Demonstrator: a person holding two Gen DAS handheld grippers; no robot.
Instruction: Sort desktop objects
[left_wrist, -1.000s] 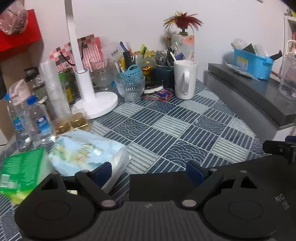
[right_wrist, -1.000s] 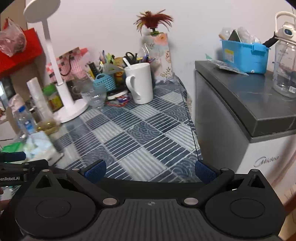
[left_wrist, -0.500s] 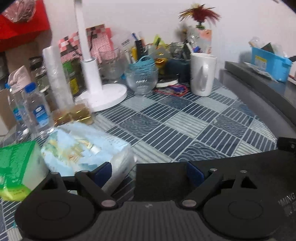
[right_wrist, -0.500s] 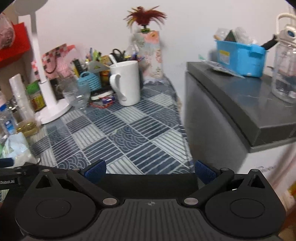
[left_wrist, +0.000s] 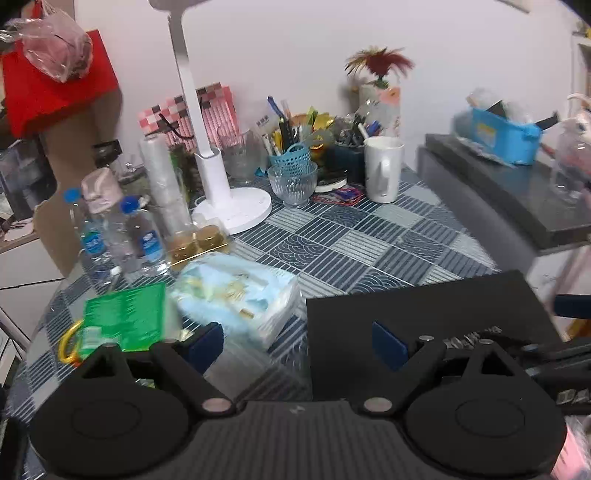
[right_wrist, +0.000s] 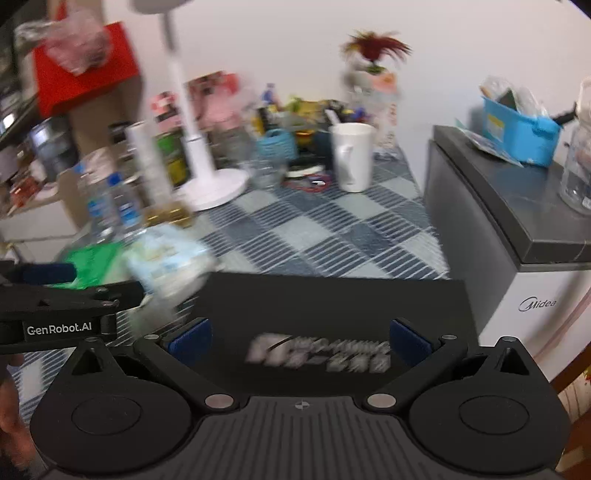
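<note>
At the near edge of the desk (left_wrist: 373, 243), which wears a blue-and-grey patterned cloth, a flat black rectangular pad (left_wrist: 417, 314) lies under both tongs, its printed lettering too blurred in the right wrist view to read. Left of it, by the near left corner, sit a soft pale-blue plastic pack of tissues (left_wrist: 236, 291) and a green plastic pack (left_wrist: 125, 321), the two just beside each other. Along the far edge stand a white lamp with a round base (left_wrist: 229, 206), a white ceramic mug (left_wrist: 382, 170), a ribbed clear glass bowl (left_wrist: 292, 182) and two small clear water bottles with blue caps (left_wrist: 122, 236).

The left tongs (left_wrist: 297, 341) stand wide open and hold nothing, one blue pad near the tissue pack and the other over the black pad. The right tongs (right_wrist: 299, 338) are likewise wide open and empty, spanning the black pad.

The likely trouble is crowding. With both tongs this close together, they could knock into one another. A flat pad offers little edge to pinch, so a grab may slide it off the near edge. The soft tissue pack would probably squash and slip. Any sweep toward the far edge risks tipping the bottles, bowl or mug.
</note>
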